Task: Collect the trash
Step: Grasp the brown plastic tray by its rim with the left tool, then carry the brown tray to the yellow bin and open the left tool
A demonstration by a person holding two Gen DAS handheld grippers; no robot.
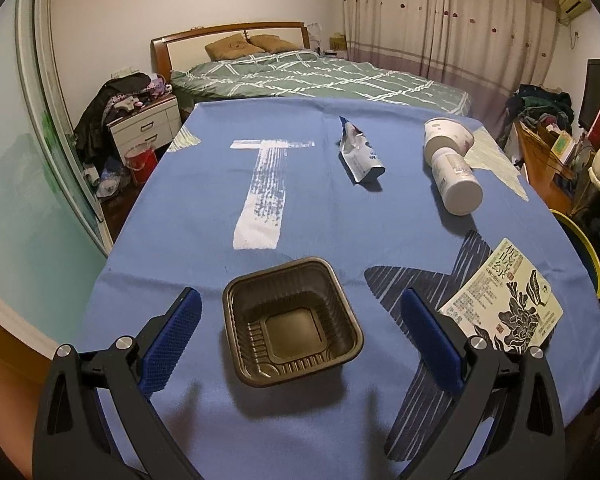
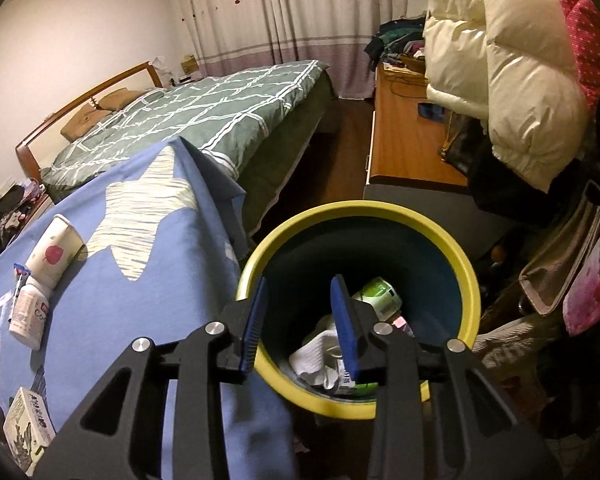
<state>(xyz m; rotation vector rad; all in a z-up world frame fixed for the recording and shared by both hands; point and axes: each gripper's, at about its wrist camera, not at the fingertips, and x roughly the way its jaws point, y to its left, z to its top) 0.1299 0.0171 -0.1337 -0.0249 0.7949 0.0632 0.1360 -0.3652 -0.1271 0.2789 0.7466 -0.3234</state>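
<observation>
Black plastic tray [image 1: 292, 322] is sitting on the blue worktop [image 1: 320, 220] dead centre between the left gripper [image 1: 300, 334] fingers — spread wide, nothing gripped. Right gripper [image 2: 300, 322] is hanging over the yellow-rimmed bin [image 2: 466, 264], fingers parted and empty — left is nearer.

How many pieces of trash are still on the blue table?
5: a black tray nearest, a printed box right of it, a foil wrapper farther back, and a white bottle touching a paper cup.
</observation>
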